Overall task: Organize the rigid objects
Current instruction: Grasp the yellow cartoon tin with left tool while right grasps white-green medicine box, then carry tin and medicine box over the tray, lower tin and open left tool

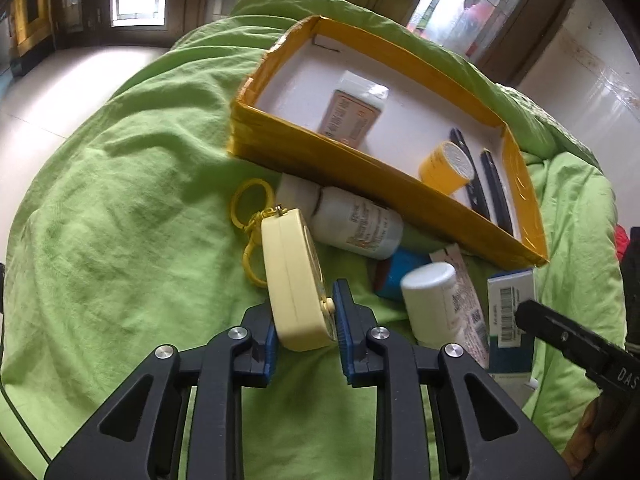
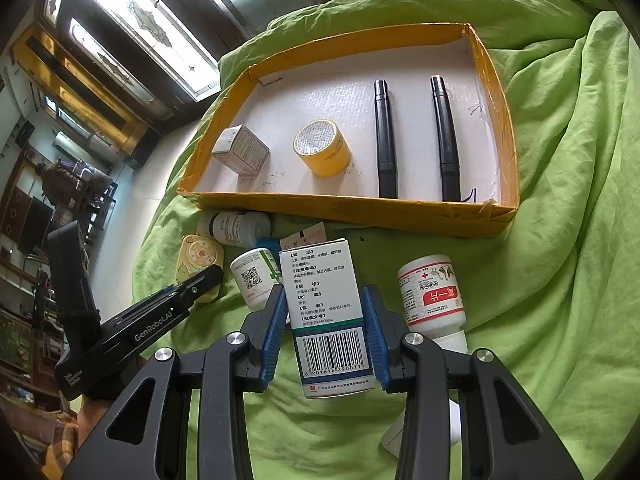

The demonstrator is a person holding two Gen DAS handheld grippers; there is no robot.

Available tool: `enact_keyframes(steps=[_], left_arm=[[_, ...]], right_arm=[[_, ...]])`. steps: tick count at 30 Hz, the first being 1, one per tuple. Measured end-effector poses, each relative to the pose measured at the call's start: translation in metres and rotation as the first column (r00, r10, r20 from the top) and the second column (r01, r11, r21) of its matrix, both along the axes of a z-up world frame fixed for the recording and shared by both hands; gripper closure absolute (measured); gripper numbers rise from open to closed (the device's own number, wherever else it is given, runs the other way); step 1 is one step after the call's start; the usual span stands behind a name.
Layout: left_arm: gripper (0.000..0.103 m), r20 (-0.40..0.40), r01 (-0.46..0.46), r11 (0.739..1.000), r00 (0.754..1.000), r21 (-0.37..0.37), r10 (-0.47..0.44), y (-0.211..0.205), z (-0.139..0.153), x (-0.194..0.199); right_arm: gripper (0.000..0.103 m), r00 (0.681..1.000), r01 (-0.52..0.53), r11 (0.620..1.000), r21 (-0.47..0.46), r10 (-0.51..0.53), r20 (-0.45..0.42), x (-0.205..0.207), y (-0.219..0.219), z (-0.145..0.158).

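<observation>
Left claw point(image 1: 306, 320) pinching yellow pocket case point(image 1: 294, 280) across flat faces; light, stiff, slick; right claw point(image 2: 325, 324) clamping medicine carton point(image 2: 328, 312) mid-body; crushable.

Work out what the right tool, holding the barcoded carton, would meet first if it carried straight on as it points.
Probably the yellow tray's near wall. The right tool points over bare green cloth toward it; depth is uncertain, so the cloth might come first.
</observation>
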State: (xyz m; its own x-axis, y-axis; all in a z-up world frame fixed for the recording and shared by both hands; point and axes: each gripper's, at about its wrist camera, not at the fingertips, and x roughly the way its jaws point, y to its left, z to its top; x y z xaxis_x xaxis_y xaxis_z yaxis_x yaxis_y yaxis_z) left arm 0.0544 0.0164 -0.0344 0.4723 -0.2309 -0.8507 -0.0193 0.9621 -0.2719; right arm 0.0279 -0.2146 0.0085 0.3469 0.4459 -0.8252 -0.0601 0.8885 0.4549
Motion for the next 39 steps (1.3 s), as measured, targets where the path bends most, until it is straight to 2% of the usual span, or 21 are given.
enact_keyframes(steps=[7, 12, 16, 26, 33, 39], left_arm=[[0.083, 0.039, 0.015, 0.999, 0.999, -0.032, -0.014, 0.003, 0.014, -0.013], [0.085, 0.08, 0.04, 0.999, 0.996, -0.022, -0.038, 0.0, 0.028, -0.021], [0.085, 0.067, 0.037, 0.999, 0.997, 0.017, -0.038, -0.002, 0.024, -0.019], [0.085, 0.061, 0.042, 0.998, 0.997, 0.042, -0.045, -0.01, 0.016, -0.006], [0.085, 0.098, 0.027, 0.999, 0.995, -0.041, -0.023, 0.001, 0.034, -0.013], [0.085, 0.159, 0.044, 0.996, 0.987, -0.08, -0.03, 0.004, 0.064, -0.014]], right_arm=[[0.069, 0.999, 0.024, 1.0, 0.012, -0.024, 0.03, -0.003, -0.006, 0.008], [0.069, 0.998, 0.046, 0.999, 0.023, -0.047, 0.04, -0.002, -0.011, 0.01], [0.069, 0.998, 0.044, 0.999, 0.026, -0.045, 0.041, -0.002, -0.01, 0.01], [0.069, 0.998, 0.042, 0.999, 0.028, -0.043, 0.037, -0.002, -0.008, 0.008], [0.069, 0.996, 0.059, 0.997, 0.04, -0.061, 0.061, -0.001, -0.012, 0.013], [0.069, 0.994, 0.081, 0.995, 0.049, -0.084, 0.067, 0.001, -0.017, 0.015]])
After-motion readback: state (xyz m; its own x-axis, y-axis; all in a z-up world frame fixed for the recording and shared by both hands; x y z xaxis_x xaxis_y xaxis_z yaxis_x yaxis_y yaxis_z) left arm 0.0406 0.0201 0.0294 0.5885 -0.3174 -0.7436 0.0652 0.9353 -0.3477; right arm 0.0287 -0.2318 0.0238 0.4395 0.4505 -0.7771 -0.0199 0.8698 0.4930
